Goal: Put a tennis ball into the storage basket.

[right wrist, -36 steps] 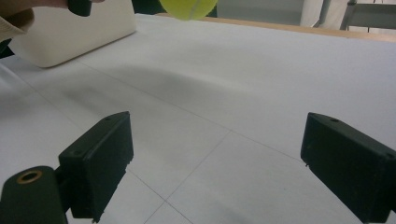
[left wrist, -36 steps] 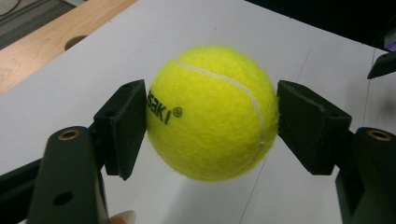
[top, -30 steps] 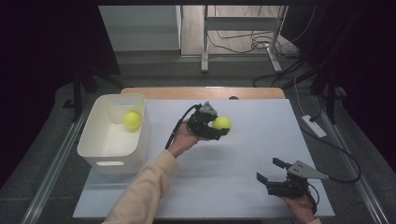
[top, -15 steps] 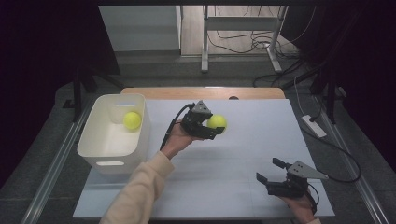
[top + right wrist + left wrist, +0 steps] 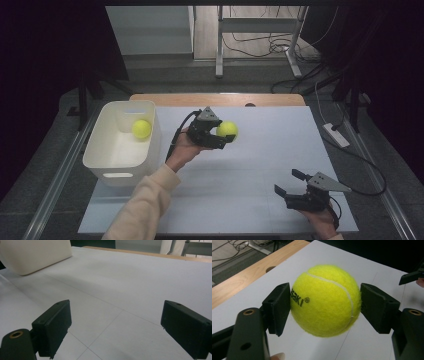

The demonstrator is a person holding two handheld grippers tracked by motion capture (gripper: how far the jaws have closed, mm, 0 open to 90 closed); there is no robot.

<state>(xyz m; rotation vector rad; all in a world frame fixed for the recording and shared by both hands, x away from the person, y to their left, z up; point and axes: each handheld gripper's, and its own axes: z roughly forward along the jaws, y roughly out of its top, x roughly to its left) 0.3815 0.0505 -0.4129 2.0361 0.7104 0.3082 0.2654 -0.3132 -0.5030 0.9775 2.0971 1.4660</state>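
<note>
My left gripper [image 5: 223,133] is shut on a yellow-green tennis ball [image 5: 227,130], held above the white table mat a little right of the bin. In the left gripper view both black pads press the sides of the ball [image 5: 325,300]. A second tennis ball [image 5: 141,129] lies inside the white plastic bin [image 5: 106,159] at the table's left. My right gripper [image 5: 290,183] rests low near the front right of the mat, jaws wide open with nothing between them; in the right gripper view its gripper [image 5: 115,325] frames bare mat.
The white mat [image 5: 260,165] covers most of a wooden table whose far edge [image 5: 220,99] shows behind it. A white power strip [image 5: 336,135] with a cable lies off the right side. The bin's corner [image 5: 32,255] shows far left in the right gripper view.
My left gripper has carried the ball leftward, toward the bin, and slightly up. The right gripper has stayed where it was.
</note>
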